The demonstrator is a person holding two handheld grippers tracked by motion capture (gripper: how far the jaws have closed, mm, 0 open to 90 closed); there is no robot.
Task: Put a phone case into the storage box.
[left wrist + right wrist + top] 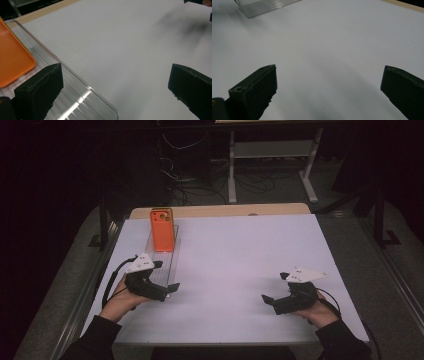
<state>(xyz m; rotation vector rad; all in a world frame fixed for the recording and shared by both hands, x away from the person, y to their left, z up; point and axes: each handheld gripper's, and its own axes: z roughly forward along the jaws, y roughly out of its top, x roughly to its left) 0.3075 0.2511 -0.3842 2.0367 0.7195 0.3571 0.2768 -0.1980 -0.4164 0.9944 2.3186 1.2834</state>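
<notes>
The left gripper (115,82) hangs with its jaws spread wide and nothing between them, one jaw over the near end of the clear ribbed tray (75,100) and the other over the bare white table (125,37). The orange phone case (12,57) stands in that tray just ahead of the tray-side jaw, with no brand or writing readable on it. In the high view the left hand (120,300) angles its gripper (167,290) inward beside the tray (167,265), case (162,230) beyond it, while the right gripper (267,300), well apart, is likewise wide open and empty, held low by the right hand (315,310) and pointing towards the left one.
</notes>
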